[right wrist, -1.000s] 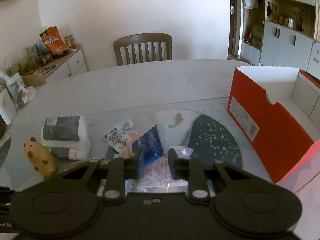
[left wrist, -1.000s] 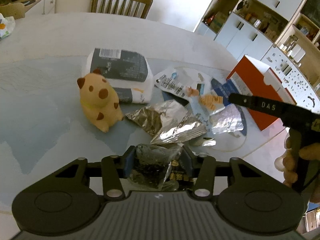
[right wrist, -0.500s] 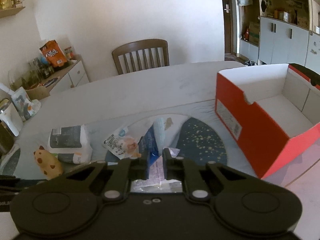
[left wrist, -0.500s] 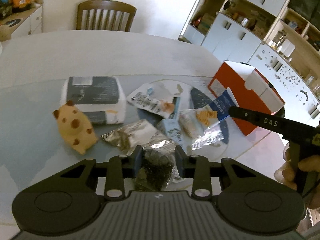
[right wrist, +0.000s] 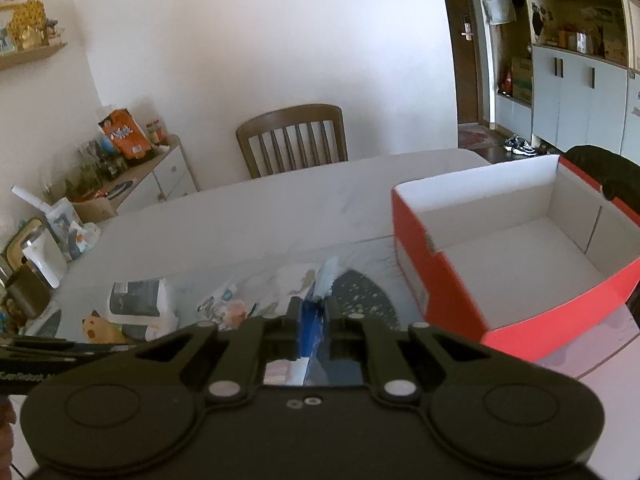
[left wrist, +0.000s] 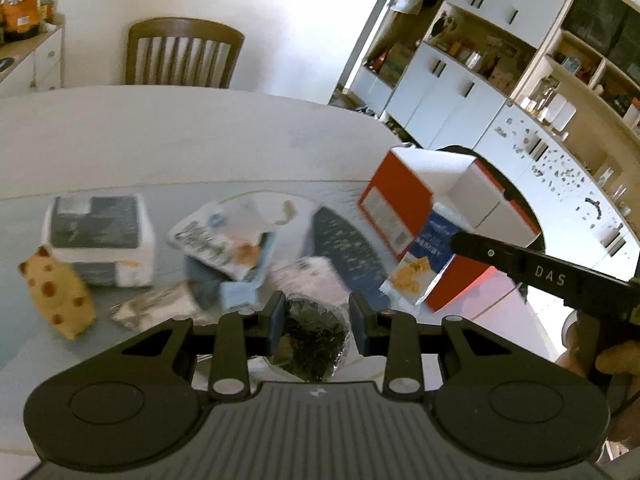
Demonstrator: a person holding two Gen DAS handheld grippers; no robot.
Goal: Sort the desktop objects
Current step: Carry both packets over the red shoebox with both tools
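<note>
My left gripper (left wrist: 316, 314) is shut on a dark crumpled snack packet (left wrist: 314, 340), lifted above the table. My right gripper (right wrist: 314, 314) is shut on a blue snack packet (right wrist: 325, 280), which stands edge-on between the pads. In the left wrist view that blue packet (left wrist: 430, 250) hangs from the right gripper's black finger, just in front of the open red box (left wrist: 384, 208). The red box (right wrist: 440, 292) sits to the right of my right gripper, and its white inside holds nothing that I can see.
On the table lie a spotted yellow plush toy (left wrist: 60, 296), a grey tissue pack (left wrist: 100, 232), a white printed packet (left wrist: 212, 232), a silver foil packet (left wrist: 156, 304) and a speckled dark mat (left wrist: 344, 244). A wooden chair (left wrist: 184, 56) stands behind the table. A hand (left wrist: 612, 360) holds the right gripper.
Both grippers have risen and drawn back from the pile with their packets. The right jaws have closed on the blue packet. The red box now looms larger in the right wrist view.
</note>
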